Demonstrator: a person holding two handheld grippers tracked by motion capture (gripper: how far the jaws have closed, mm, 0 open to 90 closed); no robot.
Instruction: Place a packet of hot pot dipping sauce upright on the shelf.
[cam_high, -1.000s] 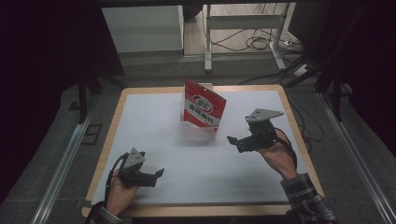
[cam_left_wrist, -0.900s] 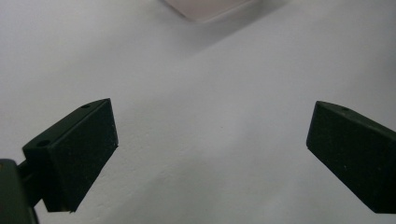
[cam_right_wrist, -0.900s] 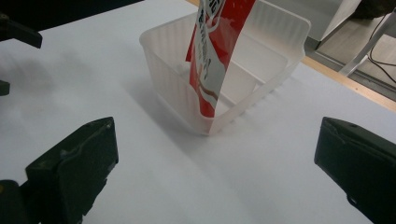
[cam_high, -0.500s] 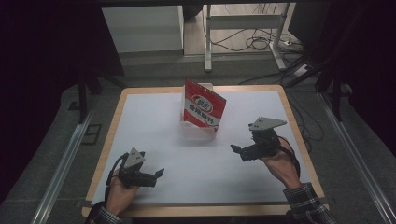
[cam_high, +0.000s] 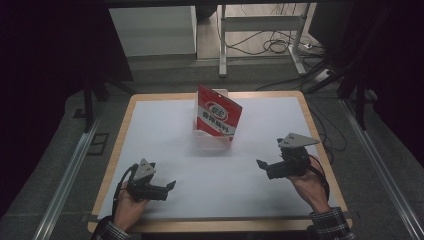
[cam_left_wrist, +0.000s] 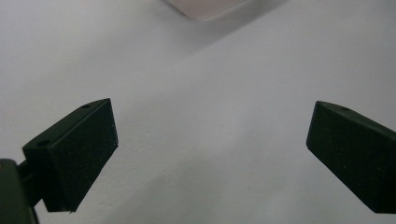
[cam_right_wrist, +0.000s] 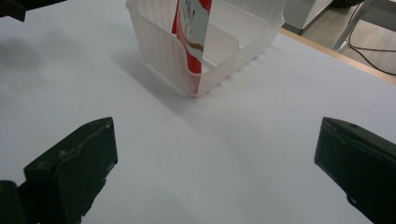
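Nearest me, at the lower left of the high view, my left claw (cam_high: 169, 186) sits low over the white worktop (cam_high: 165, 135) with its jaws spread wide and nothing between them; lower right, my right claw (cam_high: 260, 165) is likewise agape and empty, aimed toward the middle. Farther up, at the frame's centre, the red pouch (cam_high: 218, 114) stands tilted inside the clear plastic tub (cam_right_wrist: 163, 51). I judge the tub light and slippery: a one-sided nudge could slide or tip it, and a pinch on the pouch's top edge may crumple it or drag the tub along.
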